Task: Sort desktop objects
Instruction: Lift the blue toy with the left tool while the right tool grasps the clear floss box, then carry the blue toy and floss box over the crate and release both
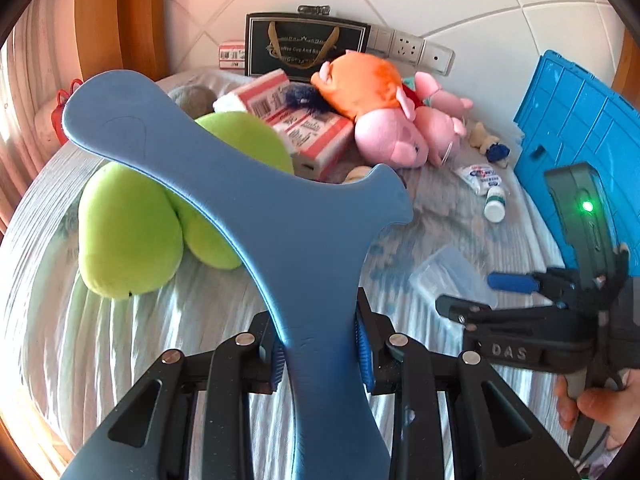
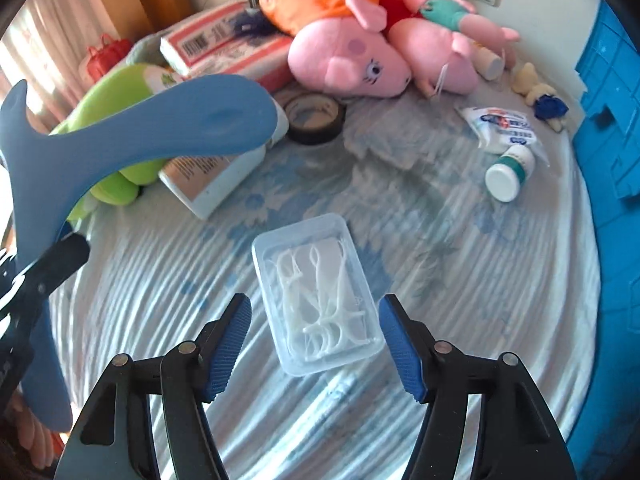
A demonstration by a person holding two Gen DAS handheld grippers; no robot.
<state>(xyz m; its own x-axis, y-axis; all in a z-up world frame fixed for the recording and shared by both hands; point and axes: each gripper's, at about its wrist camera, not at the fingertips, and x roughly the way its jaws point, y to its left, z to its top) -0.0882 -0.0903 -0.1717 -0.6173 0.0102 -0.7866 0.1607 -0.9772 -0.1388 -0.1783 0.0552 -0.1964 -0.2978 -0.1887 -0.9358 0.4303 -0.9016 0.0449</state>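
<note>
My left gripper (image 1: 320,350) is shut on a blue three-armed boomerang (image 1: 248,196) and holds it above the cloth-covered table; the boomerang also shows at the left of the right wrist view (image 2: 132,128). My right gripper (image 2: 316,340) is open, its jaws on either side of a clear plastic box of white floss picks (image 2: 320,292) that lies on the cloth. In the left wrist view the right gripper (image 1: 476,296) is at the right, by that box (image 1: 448,276).
A green plush (image 1: 132,224), pink pig plushes (image 2: 360,60), red-and-white boxes (image 1: 296,120), a tape roll (image 2: 314,116), a white pill bottle (image 2: 510,170) and a sachet (image 2: 502,126) lie further back. A blue crate (image 1: 580,128) stands at the right.
</note>
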